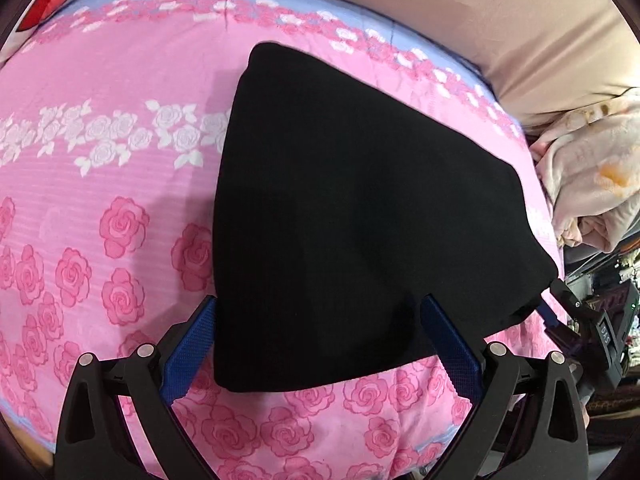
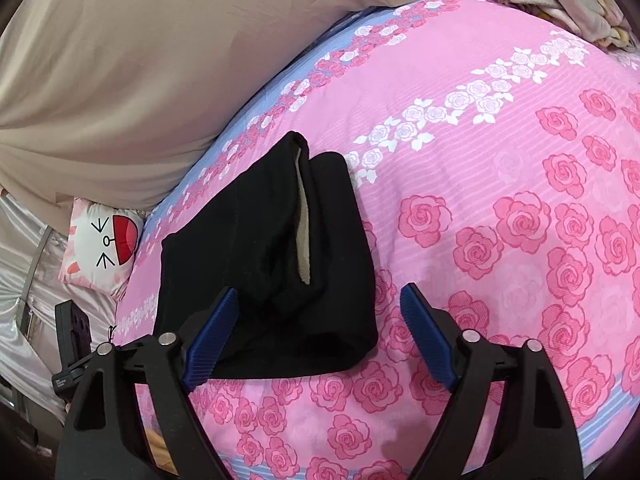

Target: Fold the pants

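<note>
We are looking at black pants [image 1: 344,208] lying already folded into a thick, compact bundle on a pink rose-print bedspread [image 1: 100,184]. In the right wrist view the pants [image 2: 260,272] are showing stacked layers, with a pale strip of lining [image 2: 303,224] peeking out along a slit between two of them. The bundle's long axis is running away from us, from the near edge of the bed toward a beige cushion [image 1: 500,32] at the back.

We are holding our left gripper [image 1: 320,340] wide open and gripping nothing. Its two blue fingers are straddling the near edge of the bundle, one at the left corner and one further right, so the pants are lying straight ahead of it, touching or nearly touching.

We are holding our right gripper [image 2: 316,332] wide open too, also empty. The near right corner of the bundle is sitting between its fingers, with most of the cloth lying ahead and to the left. We cannot tell whether either finger is touching cloth.

We judge both hands about equally near, the left more squarely centred on the bundle. The folding is looking almost or fully finished.

A cartoon pillow [image 2: 100,248] is sitting at the bed's left corner, and a crumpled pale blanket [image 1: 592,184] at the right.
</note>
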Demonstrator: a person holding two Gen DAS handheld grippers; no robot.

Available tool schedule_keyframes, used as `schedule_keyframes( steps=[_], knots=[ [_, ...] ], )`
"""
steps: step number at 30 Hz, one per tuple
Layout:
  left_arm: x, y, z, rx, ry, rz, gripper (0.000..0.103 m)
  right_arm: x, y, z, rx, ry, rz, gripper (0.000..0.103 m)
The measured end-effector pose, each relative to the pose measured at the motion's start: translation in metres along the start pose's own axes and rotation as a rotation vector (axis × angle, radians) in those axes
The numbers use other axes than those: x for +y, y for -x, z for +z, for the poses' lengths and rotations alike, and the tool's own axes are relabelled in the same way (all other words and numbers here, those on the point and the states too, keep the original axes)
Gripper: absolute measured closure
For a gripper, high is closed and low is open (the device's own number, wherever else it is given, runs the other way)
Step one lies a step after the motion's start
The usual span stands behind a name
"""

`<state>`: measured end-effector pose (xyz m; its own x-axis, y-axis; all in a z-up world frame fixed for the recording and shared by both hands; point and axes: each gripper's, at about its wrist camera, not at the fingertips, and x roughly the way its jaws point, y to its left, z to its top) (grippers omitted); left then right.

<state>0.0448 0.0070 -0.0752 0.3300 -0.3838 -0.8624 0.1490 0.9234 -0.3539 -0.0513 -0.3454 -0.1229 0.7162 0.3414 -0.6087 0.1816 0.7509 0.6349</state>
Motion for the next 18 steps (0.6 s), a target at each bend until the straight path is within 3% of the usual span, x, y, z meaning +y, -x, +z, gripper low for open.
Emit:
schedule_keyframes(
  steps=[5, 11, 15, 18],
  knots=[
    [-0.012, -0.004, -0.001, 0.008, -0.042, 0.028, 0.005, -0.003, -0.019, -0.004, 0.083, -0.073, 0.090, 0.018],
    [-0.012, -0.008, 0.004, 0.026, -0.041, 0.023, 0.006, 0.006, -0.031, -0.004, 0.112, -0.109, 0.105, 0.005],
    [-0.009, -0.007, 0.008, 0.038, -0.012, -0.008, 0.006, 0.001, -0.034, 0.002, 0.123, -0.179, 0.135, 0.005],
    [-0.010, -0.011, 0.012, 0.044, -0.002, 0.013, 0.006, 0.000, -0.037, 0.004, 0.131, -0.193, 0.129, 0.005]
  ],
)
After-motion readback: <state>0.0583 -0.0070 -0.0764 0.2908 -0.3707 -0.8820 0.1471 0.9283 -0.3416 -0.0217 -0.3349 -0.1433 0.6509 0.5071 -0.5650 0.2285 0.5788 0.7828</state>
